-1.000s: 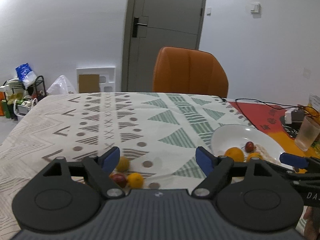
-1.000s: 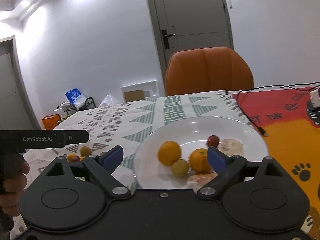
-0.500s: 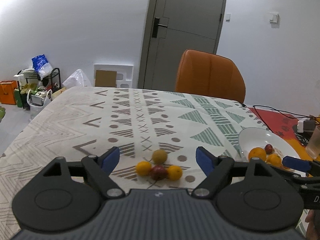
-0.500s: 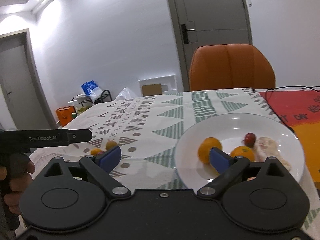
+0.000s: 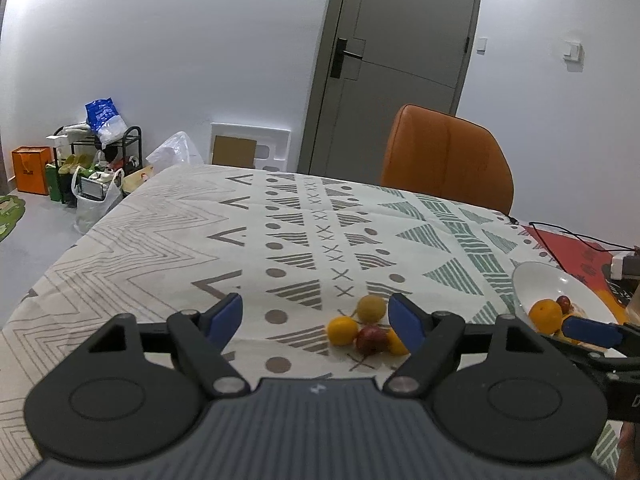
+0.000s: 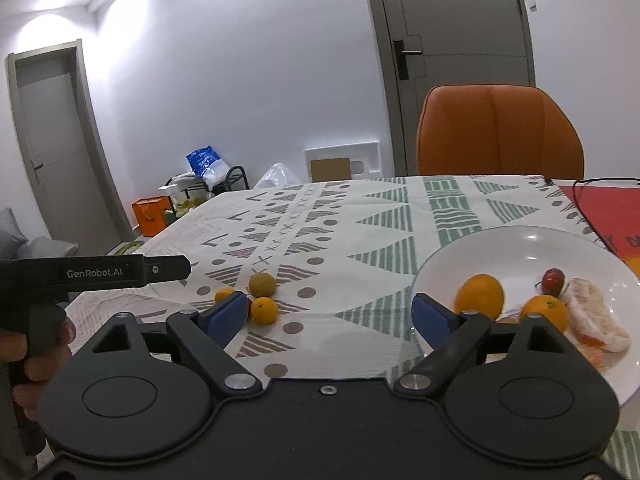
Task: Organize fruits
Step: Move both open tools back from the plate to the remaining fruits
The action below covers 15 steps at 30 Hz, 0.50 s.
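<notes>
matte black two-finger left gripper (image 5: 316,314) with blue pads (image 5: 224,314), silver screws; the right gripper (image 6: 330,314) alike; "genrobot.ai" printed white on the handle.

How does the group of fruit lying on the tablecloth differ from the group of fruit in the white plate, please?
The tablecloth group lies on patterned cloth; the plate group lies in the white plate. The tablecloth group is huddled tight, its fruits seemingly touching; the plate group is looser. The plate group includes a peeled citrus; every fruit in the tablecloth group looks whole. Both mix small orange fruits with one dark red fruit.
</notes>
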Each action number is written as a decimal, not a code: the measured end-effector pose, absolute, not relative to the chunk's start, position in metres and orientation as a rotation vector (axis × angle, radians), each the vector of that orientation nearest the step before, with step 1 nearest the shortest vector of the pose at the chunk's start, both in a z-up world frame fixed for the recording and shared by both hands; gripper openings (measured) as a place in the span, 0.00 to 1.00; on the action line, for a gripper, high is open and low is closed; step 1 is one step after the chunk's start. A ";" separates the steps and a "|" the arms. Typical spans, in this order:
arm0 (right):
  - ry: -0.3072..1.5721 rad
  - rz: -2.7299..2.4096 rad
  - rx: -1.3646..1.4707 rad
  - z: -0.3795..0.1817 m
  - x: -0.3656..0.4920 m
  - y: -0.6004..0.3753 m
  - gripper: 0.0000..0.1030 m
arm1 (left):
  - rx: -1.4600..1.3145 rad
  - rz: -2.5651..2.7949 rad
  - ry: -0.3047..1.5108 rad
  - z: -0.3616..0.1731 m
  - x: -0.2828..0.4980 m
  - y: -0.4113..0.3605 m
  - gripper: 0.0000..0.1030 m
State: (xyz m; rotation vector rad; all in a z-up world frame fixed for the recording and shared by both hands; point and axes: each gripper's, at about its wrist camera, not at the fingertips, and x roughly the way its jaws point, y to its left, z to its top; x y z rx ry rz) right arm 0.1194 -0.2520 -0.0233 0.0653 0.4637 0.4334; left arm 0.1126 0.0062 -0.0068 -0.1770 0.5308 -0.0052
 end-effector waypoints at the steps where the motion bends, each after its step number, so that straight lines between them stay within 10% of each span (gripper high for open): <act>1: 0.466 0.437 0.063 -0.024 0.120 -0.250 0.83 | -0.178 -0.004 0.531 -0.008 0.113 0.007 0.75; 15: 0.517 0.498 0.045 -0.031 0.135 -0.224 0.63 | -0.190 -0.018 0.549 -0.020 0.120 0.014 0.56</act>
